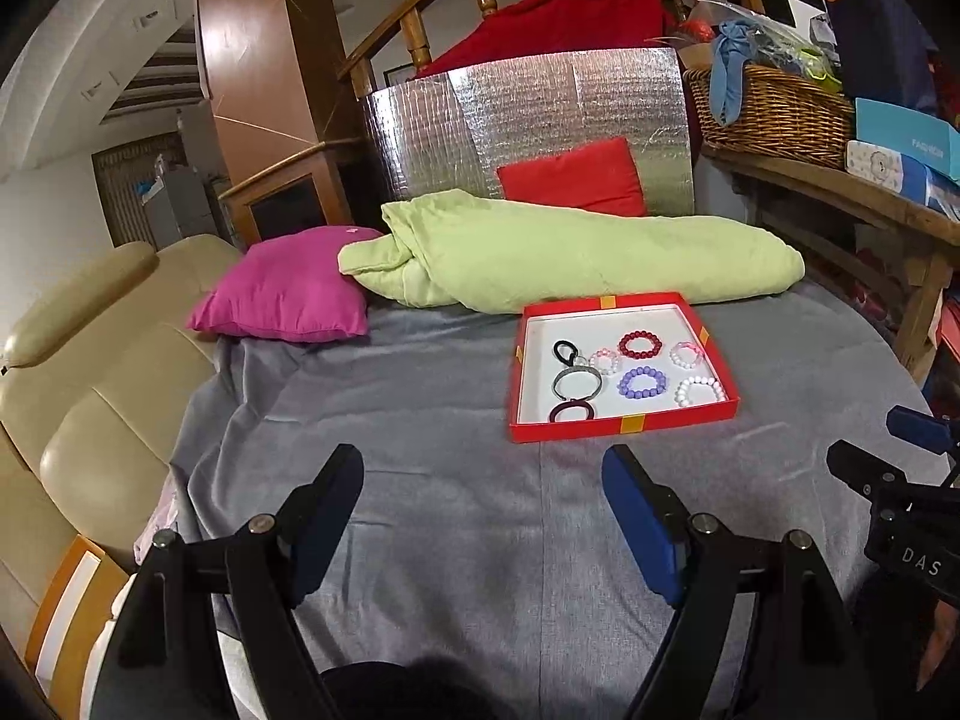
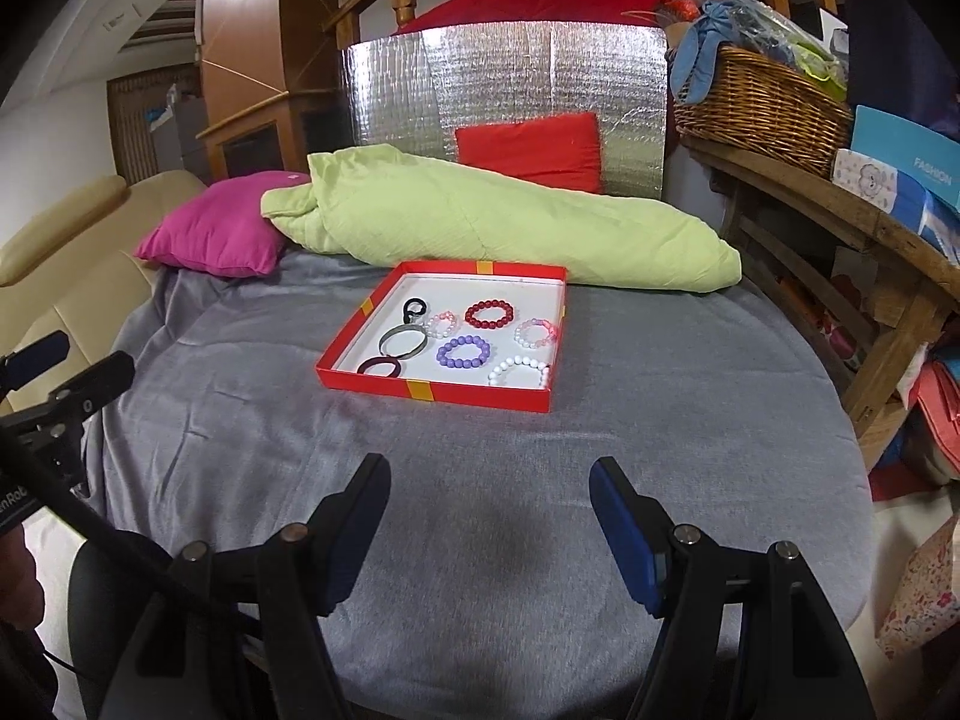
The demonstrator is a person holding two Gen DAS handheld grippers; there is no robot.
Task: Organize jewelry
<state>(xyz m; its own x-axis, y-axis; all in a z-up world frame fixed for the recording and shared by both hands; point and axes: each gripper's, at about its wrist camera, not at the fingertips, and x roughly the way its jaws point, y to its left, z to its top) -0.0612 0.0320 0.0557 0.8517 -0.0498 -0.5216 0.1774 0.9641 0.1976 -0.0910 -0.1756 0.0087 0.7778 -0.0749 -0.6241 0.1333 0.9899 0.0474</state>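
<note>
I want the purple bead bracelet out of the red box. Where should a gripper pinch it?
Probably come straight down and pinch one side of the purple bracelet, one finger inside the ring. It lies flat on the tray floor, away from the walls, so side approaches look blocked.

Each camera sits on a gripper and looks forward and a bit down over the bed with the grey sheet [image 1: 420, 420]. The left camera is further left, so the flat red cardboard box with a white inside [image 1: 624, 426] lies far and to its right. The right camera sees that box almost straight ahead. Both show the light green rolled blanket [image 2: 510, 222] behind it. Each view catches the other gripper at its edge.
</note>
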